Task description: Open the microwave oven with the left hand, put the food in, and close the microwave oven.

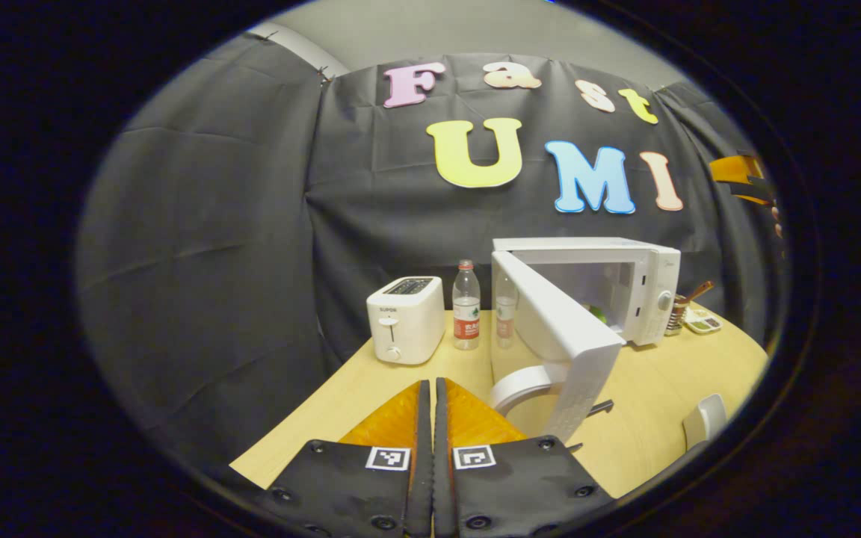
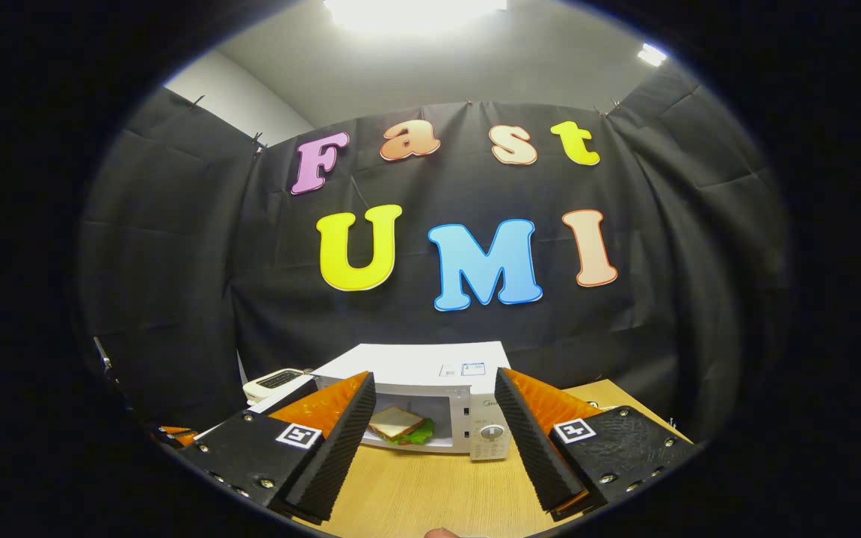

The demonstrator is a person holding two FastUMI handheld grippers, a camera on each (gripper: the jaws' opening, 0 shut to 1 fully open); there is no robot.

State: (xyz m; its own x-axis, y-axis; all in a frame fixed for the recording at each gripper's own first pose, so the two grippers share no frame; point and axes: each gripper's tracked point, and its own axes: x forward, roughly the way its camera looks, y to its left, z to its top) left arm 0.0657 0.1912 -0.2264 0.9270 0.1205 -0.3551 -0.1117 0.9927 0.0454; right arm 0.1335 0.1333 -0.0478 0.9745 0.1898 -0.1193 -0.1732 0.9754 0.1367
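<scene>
Left gripper view: door [image 1: 561,340] hides most food [image 1: 599,314].

The left gripper view looks from the table's [image 1: 371,388] left end, well back. The right gripper view faces the microwave oven [image 2: 430,388] nearly head-on, apparently closer; both share it.

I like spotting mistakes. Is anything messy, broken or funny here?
Nothing is spilled or broken. The one thing left undone is the microwave door, which hangs wide open with the sandwich sitting inside the microwave. The toaster and water bottle stand upright on the table.
</scene>
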